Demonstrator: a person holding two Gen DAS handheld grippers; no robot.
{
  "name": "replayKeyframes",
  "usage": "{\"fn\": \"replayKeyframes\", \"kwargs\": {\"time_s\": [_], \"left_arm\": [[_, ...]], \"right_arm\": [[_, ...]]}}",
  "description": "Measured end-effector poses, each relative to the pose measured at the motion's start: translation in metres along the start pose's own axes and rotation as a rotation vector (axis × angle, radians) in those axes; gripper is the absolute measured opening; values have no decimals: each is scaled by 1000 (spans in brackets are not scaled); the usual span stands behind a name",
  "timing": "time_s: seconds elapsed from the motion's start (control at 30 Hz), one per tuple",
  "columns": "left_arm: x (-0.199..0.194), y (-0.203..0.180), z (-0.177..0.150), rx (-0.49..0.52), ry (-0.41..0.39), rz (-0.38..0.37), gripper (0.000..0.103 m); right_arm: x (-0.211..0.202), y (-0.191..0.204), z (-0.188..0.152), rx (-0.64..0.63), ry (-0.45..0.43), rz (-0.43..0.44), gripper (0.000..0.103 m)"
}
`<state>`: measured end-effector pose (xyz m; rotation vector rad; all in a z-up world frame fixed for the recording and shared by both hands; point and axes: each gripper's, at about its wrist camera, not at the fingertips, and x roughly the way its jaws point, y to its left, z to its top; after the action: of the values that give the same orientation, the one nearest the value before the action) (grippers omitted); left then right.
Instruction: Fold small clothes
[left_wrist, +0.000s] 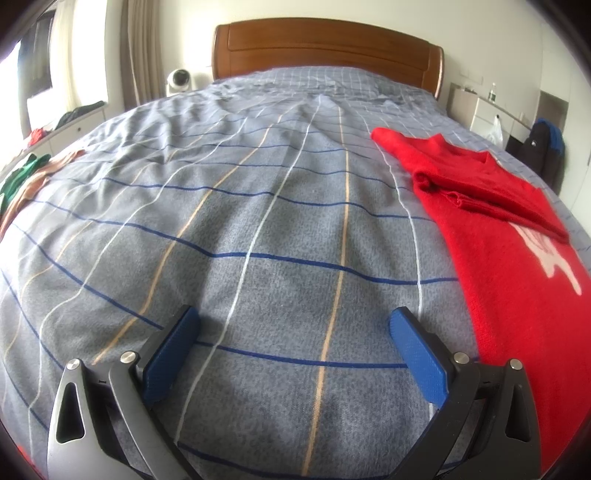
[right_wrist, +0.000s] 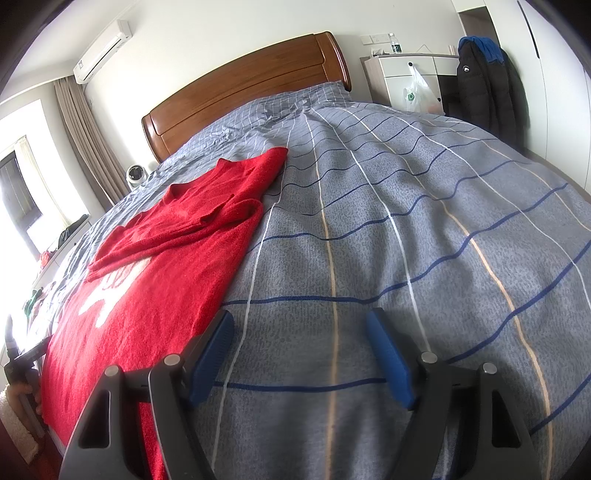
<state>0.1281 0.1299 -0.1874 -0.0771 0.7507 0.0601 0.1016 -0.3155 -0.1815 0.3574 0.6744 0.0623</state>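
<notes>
Both my grippers are spread wide with nothing in them: left gripper (left_wrist: 293, 325) and right gripper (right_wrist: 299, 328) hang over bare checked bedspread (left_wrist: 229, 206). The red sweater (left_wrist: 517, 266) lies flat at about 2 o'clock from the left, 10 o'clock from the right, sleeve folded across its chest. Wooden headboard (left_wrist: 325, 48) sits way back at 12.

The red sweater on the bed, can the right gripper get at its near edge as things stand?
Probably yes. The red sweater lies flat on the bedspread just beside the open right gripper, at its left finger, with nothing lying between them or on that edge.
</notes>
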Motion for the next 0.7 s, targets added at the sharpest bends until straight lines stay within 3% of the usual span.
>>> {"fn": "replayKeyframes", "kwargs": {"time_s": [0.47,0.57,0.7], "left_arm": [[-1,1,0,-6,0,-12,102],[-12,11,9,-47,59,-80,101],[-60,25,12,-133,71,-235,101]], "right_arm": [[1,1,0,-3,0,-2,74],[4,2,4,-10,31,-11,76],[-14,15,26,-39,151,-62,75]]}}
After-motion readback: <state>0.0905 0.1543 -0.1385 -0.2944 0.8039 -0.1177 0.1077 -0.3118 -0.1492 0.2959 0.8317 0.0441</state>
